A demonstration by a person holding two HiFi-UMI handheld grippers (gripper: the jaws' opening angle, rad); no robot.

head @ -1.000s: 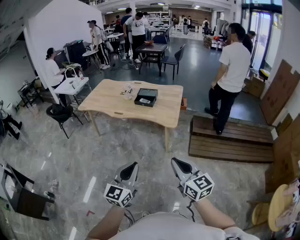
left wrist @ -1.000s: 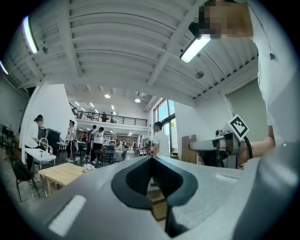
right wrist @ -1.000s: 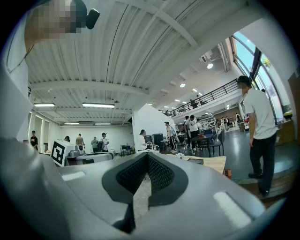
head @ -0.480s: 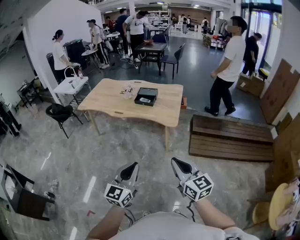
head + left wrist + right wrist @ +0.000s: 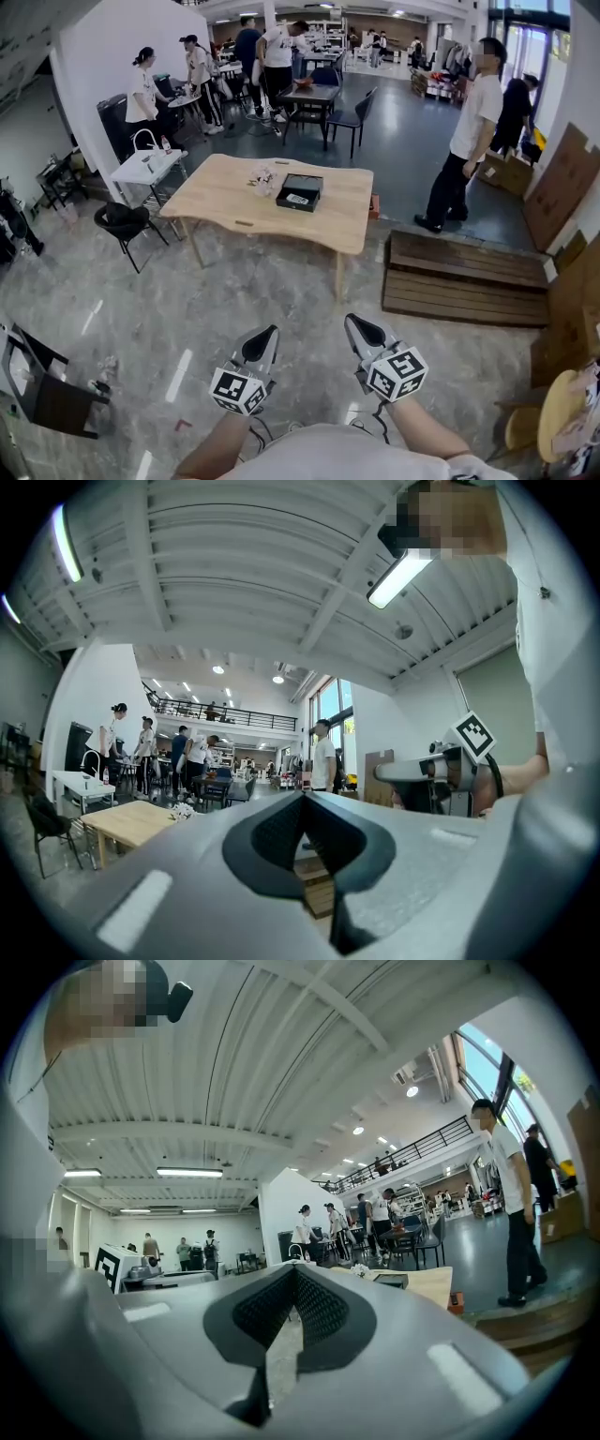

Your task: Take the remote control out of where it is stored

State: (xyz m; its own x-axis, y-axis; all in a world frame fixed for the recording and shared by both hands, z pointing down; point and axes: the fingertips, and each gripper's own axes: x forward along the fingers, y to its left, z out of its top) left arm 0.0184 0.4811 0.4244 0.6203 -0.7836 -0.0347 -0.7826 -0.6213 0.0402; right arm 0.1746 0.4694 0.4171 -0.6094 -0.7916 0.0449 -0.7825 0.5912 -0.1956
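Across the open floor (image 5: pixel 141 309), well apart from the person, stands the wooden surface (image 5: pixel 230 202). It carries a shallow black case (image 5: pixel 302 190), with a crumpled white bundle (image 5: pixel 263 178) just beside it. A pale item (image 5: pixel 294 199) lies inside the case. It is too small to tell whether that is the remote control, but the case looks like the likeliest place for it to be stored.

Low in the head view, the left hand-held gripper (image 5: pixel 266 331) and the right hand-held gripper (image 5: pixel 354 322) sit side by side, pointing level toward the surface. In each one's own view the jaws are clenched tip to tip with nothing between them, so both are empty.

The step in hand appears to be the approach: nothing on the surface is within reach and the case is untouched, so the task proper has not begun.

The next move calls for closing the distance across the floor to the near edge of the surface. The low wooden platform (image 5: pixel 464 277) and the bystander in a white shirt (image 5: pixel 473 122) are off to the right, clear of the straight line. Once there, one hand-held gripper will need to spread its jaws and come down over the case. The other may be needed to steady the case while its contents are lifted out.
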